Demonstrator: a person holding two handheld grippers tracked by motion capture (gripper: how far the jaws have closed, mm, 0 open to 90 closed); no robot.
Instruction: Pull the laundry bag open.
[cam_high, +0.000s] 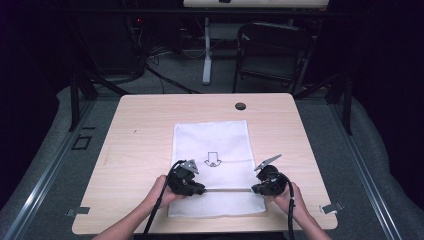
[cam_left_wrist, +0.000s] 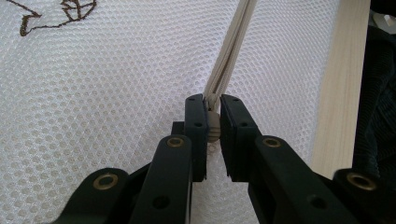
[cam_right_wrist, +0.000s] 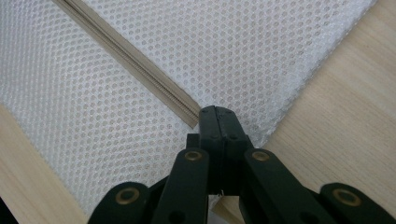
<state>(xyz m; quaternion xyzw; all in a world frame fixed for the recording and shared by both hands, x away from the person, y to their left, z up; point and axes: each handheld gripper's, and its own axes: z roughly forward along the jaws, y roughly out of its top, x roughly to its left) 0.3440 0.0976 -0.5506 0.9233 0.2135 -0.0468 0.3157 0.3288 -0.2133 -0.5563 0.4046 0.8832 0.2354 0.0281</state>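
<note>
White mesh bag (cam_high: 212, 150) lay flat mid-table (cam_high: 140, 130), bare wood all round. Left gripper (cam_high: 199, 189) clenched the zipper pull (cam_left_wrist: 212, 125) near its near edge; right gripper (cam_high: 256, 189) pinched the bag's right edge.

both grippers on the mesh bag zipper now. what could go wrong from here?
1. The left gripper pinches only the small beige zipper pull; it could slip out under tension.
2. The right gripper clamps thin white mesh bag fabric beside the beige zipper end; pulling may bunch or drag the bag across the wooden table.
</note>
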